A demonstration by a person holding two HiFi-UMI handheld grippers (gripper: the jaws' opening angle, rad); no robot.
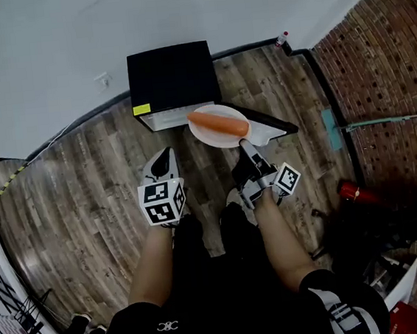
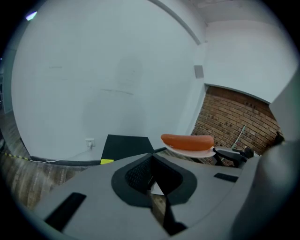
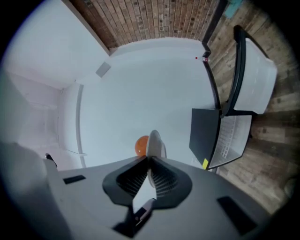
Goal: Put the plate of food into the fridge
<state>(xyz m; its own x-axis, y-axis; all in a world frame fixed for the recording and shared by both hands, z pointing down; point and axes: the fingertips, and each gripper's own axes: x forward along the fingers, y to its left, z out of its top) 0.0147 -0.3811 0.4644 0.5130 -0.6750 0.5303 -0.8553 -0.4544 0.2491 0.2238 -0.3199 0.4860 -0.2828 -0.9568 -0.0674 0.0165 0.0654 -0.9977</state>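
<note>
A small black fridge point(image 1: 171, 74) stands on the floor against the white wall, its door point(image 1: 271, 128) swung open to the right. In front of the opening hangs a white plate point(image 1: 212, 134) carrying a long orange piece of food point(image 1: 219, 123). My right gripper point(image 1: 245, 147) is shut on the plate's near rim. The right gripper view shows the plate point(image 3: 154, 143) edge-on between the jaws, the food point(image 3: 139, 145) behind it, and the fridge point(image 3: 206, 136) to the right. My left gripper point(image 1: 163, 160) hangs left of the plate, jaws together and holding nothing. The left gripper view shows the food point(image 2: 187, 140) and the fridge point(image 2: 124, 145).
A brick wall point(image 1: 383, 70) runs along the right, with a teal-headed mop point(image 1: 332, 129) and a red object point(image 1: 356, 193) on the floor near it. A small bottle point(image 1: 281, 41) stands by the back wall. Wooden floor lies to the left of the fridge.
</note>
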